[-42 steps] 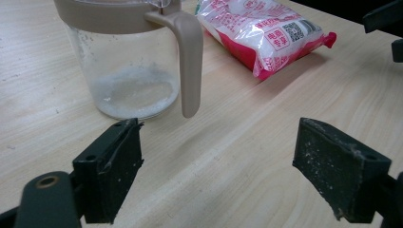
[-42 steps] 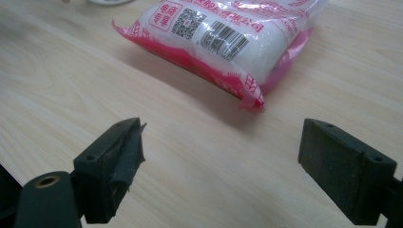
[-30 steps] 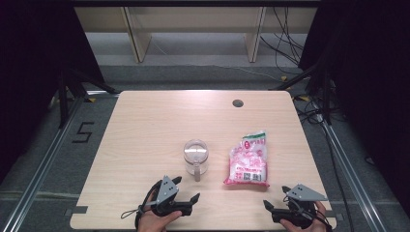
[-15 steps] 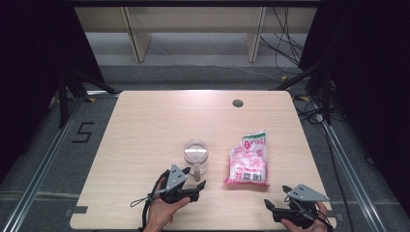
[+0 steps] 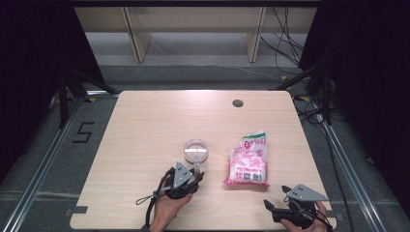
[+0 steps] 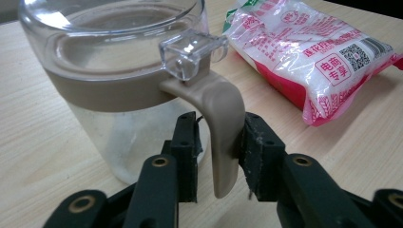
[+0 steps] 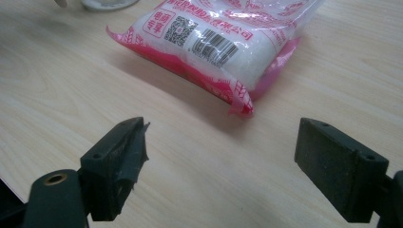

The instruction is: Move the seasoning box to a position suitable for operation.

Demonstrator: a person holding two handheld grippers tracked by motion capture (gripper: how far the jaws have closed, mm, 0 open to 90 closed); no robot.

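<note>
A wooden table (image 5: 145,125) stands on a grey floor (image 5: 43,159). A round hole (image 5: 237,103) sits near its far edge. A pink and white bag (image 5: 247,159) lies flat on its right half, printed side up. A "5" (image 5: 82,132) marks the floor at left. Shelf legs (image 5: 136,38) and cables (image 5: 285,34) stand beyond.

I am seeing the clear jar (image 5: 196,152) standing upright near the front middle of the surface (image 5: 145,130), its clear lid closed on a beige collar. Its beige handle (image 6: 221,128) is hanging down the side, sitting between the left tool (image 6: 216,142)'s closing jaws.
</note>
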